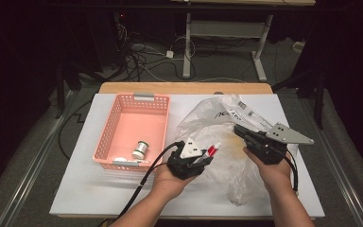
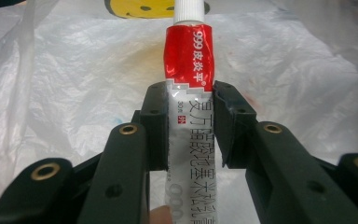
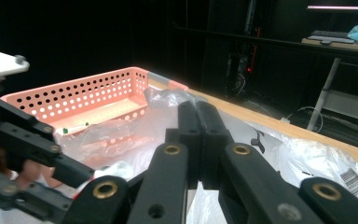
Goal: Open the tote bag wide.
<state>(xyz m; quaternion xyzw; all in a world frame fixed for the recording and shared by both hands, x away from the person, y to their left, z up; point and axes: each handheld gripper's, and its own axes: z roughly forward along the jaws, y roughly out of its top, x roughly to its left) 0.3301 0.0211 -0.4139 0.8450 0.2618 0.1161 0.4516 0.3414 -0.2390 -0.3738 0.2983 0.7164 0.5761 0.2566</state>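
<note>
My left gripper point(image 1: 203, 158) is clamped on the ointment tube point(image 2: 189, 93), out of the plastic bag point(image 1: 217, 142) — the pink basket point(image 1: 108, 137) comes next; right gripper point(image 1: 242, 131) pinched on the bag.

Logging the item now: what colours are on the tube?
The tube has a red band, white cap and silver-white body with grey print; clearest in the left gripper view.

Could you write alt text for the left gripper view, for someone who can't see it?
A black claw grips a red and white tube with a white cap, printed with Chinese writing. Behind it lies a crumpled clear plastic bag with a yellow smiley face at the top.
</note>
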